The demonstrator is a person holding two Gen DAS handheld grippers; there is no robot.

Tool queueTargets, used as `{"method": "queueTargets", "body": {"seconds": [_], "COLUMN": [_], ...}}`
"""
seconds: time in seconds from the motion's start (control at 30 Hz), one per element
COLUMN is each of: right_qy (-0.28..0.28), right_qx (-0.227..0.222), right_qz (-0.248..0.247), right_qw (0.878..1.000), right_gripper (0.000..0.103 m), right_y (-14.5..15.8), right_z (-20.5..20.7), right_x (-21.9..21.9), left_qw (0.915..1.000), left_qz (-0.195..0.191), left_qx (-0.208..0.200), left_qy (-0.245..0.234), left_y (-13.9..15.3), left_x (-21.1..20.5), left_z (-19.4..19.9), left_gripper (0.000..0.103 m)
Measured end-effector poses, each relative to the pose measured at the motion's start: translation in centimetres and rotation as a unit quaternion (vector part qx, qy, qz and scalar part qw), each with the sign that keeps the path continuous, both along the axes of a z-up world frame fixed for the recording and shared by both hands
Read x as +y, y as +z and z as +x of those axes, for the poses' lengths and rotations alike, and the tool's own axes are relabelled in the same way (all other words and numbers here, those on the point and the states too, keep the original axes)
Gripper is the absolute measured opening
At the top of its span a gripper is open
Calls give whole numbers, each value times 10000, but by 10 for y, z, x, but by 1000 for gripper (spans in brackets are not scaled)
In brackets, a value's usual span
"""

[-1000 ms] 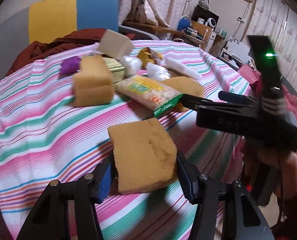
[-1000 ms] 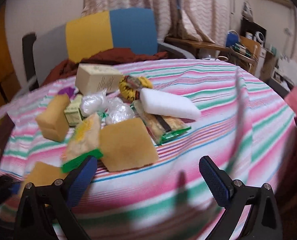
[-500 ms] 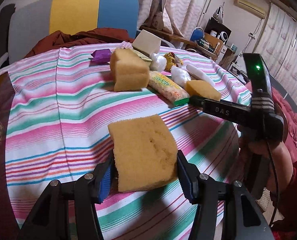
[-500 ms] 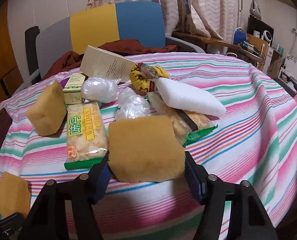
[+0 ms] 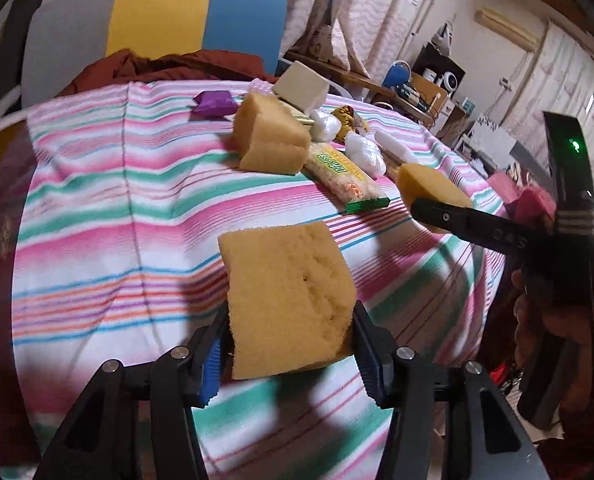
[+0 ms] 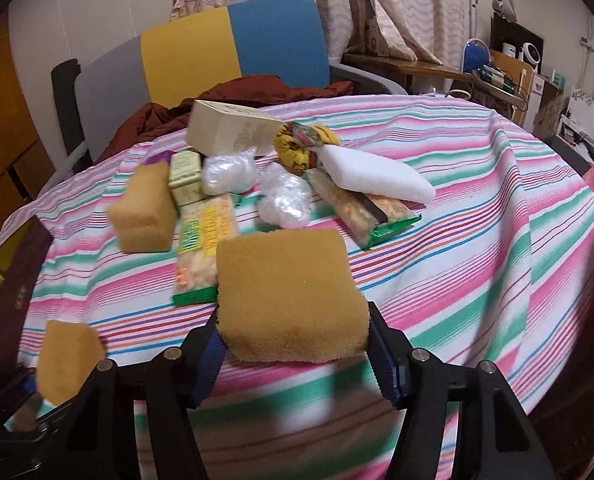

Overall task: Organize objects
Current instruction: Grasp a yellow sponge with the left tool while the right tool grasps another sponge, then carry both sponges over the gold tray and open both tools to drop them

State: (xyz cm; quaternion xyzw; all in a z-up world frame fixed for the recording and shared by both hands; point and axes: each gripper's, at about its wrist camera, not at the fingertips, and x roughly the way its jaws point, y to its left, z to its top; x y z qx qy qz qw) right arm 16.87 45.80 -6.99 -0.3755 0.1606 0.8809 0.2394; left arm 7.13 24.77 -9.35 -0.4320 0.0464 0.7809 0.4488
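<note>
My left gripper [image 5: 289, 356] is shut on a yellow sponge [image 5: 291, 296] and holds it above the striped tablecloth [image 5: 117, 208] near the table's front edge. My right gripper [image 6: 297, 356] is shut on a second yellow sponge [image 6: 289, 292], which also shows in the left wrist view [image 5: 429, 188] with the right gripper's finger across it. A third sponge [image 6: 145, 208] lies on the cloth at the left of the pile. The left gripper's sponge shows at the lower left of the right wrist view [image 6: 67, 356].
A pile in mid-table holds two snack packets [image 6: 203, 248] [image 6: 365, 208], a cream box [image 6: 233, 128], a small green box [image 6: 185, 176], clear plastic wads [image 6: 285, 200], a white foam block [image 6: 377, 178], a yellow wrapper [image 6: 301, 148] and a purple packet [image 5: 213, 102]. A chair [image 6: 225, 48] stands behind.
My right gripper has closed on the sponge at the front of the pile and lifted it slightly. My left gripper has swung left and back with its sponge.
</note>
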Motion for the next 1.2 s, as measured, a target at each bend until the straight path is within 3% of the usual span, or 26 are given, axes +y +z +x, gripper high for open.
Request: {"method": "queueTargets", "body": {"seconds": [0.13, 0.53, 0.77, 1.03, 1.2], "right_qy": [320, 1438, 2133, 3066, 3494], "right_qx": [53, 245, 460, 549, 384], "right_qz": [-18, -87, -105, -55, -69], "right_qw": [9995, 9893, 9758, 9502, 9361], "right_gripper": [64, 64, 65, 67, 67], "right_y": [7, 26, 44, 53, 47], "right_z": [0, -31, -55, -97, -127], "right_x": [-23, -106, -161, -248, -302], "left_qw": [9998, 9933, 9841, 9625, 9523], "left_qz": [146, 507, 603, 36, -328], "left_qx": [27, 693, 544, 402, 306], "left_qy": [155, 773, 1580, 2681, 3019], "left_y": [6, 58, 69, 61, 53], "left_x": [-22, -102, -173, -244, -271], "left_z": [1, 0, -29, -74, -93], "left_gripper": [55, 55, 55, 56, 56]}}
